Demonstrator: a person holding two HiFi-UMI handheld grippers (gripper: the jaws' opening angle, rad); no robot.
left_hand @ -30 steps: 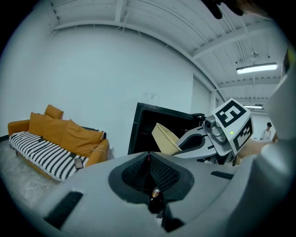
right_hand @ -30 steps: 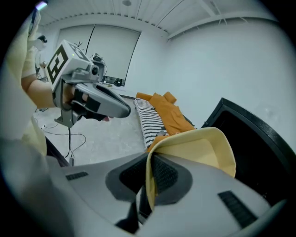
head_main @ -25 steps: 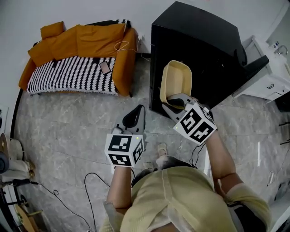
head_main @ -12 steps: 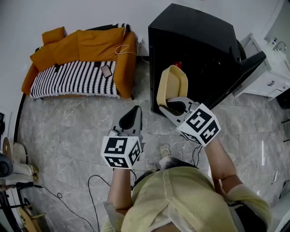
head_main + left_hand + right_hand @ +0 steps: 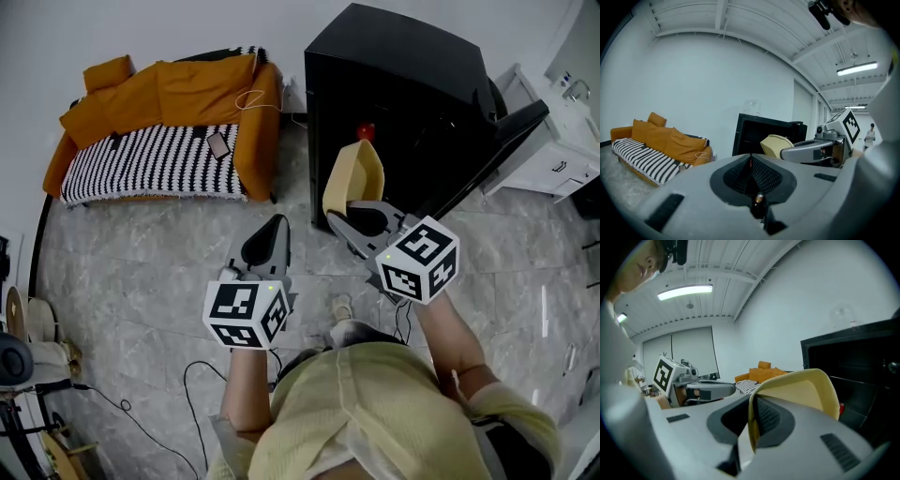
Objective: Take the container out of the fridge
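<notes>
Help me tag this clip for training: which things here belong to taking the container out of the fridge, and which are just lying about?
In the job: yellow container; right tool, shut on its rim; black fridge.

Lying about: orange sofa; striped blanket; phone on it; floor cable; left tool, shut and empty.

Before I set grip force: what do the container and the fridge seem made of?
Container: probably plastic, matte cream; thin moulded wall, rounded rim. Fridge: smooth black casing with slight sheen, painted metal or plastic, can't tell which.
</notes>
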